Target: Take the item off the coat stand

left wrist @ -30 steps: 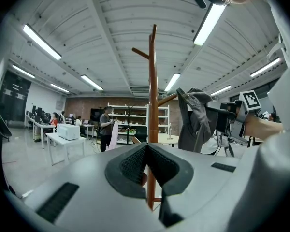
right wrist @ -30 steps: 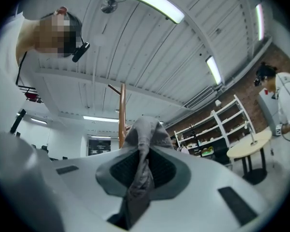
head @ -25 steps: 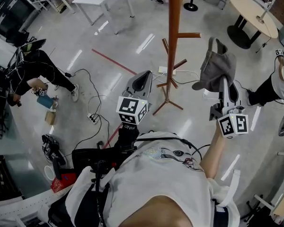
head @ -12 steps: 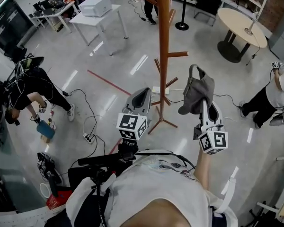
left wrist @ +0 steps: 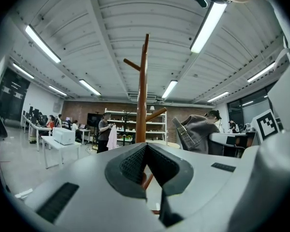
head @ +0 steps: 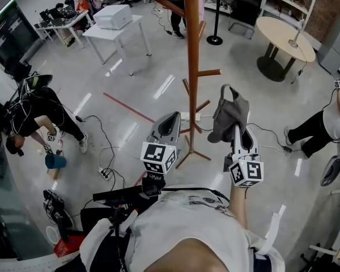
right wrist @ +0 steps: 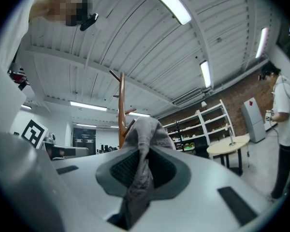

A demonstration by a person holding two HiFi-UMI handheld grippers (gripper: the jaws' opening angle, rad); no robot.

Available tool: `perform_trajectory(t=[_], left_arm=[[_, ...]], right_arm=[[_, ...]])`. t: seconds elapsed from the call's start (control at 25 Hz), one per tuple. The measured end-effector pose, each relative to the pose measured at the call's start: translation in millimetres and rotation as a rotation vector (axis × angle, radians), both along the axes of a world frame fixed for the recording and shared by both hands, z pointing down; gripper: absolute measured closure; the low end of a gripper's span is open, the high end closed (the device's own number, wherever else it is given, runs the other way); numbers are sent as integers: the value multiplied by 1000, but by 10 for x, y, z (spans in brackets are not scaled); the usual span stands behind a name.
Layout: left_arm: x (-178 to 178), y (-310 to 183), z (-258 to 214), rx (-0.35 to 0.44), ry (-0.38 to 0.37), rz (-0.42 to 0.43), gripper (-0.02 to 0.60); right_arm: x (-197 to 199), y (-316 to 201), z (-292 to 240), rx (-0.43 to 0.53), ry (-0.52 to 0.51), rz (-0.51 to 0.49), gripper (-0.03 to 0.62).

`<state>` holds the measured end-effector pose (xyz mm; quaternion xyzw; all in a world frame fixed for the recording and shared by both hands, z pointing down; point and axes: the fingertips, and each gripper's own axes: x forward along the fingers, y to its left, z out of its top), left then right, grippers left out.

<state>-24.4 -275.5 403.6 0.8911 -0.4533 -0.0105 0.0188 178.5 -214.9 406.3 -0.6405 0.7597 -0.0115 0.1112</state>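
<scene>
Coat stand [head: 192,67]: reddish-brown wood. Cap [head: 229,113]: plain grey fabric. Left tongs [head: 169,119], right tongs [head: 237,130]: pale grey shells, dark grey ribbed pads [left wrist: 131,164]; marker cubes [head: 158,156] white with black square patterns. Floor [head: 130,72]: glossy light grey, one red line [head: 130,107]. Round table [head: 285,32]: beige top, black base.

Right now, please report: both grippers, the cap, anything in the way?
Right gripper shut on cap. Left gripper shut, empty. Cap off the stand, held beside it. Nearest peg close, not touching.
</scene>
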Motion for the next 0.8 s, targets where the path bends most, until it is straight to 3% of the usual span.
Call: perform_trajectory(t=[0.8], left_arm=[[43,-16,-4,-4,-14,7,580]], right_arm=[[8,-22,-35,-5,2,21,542]])
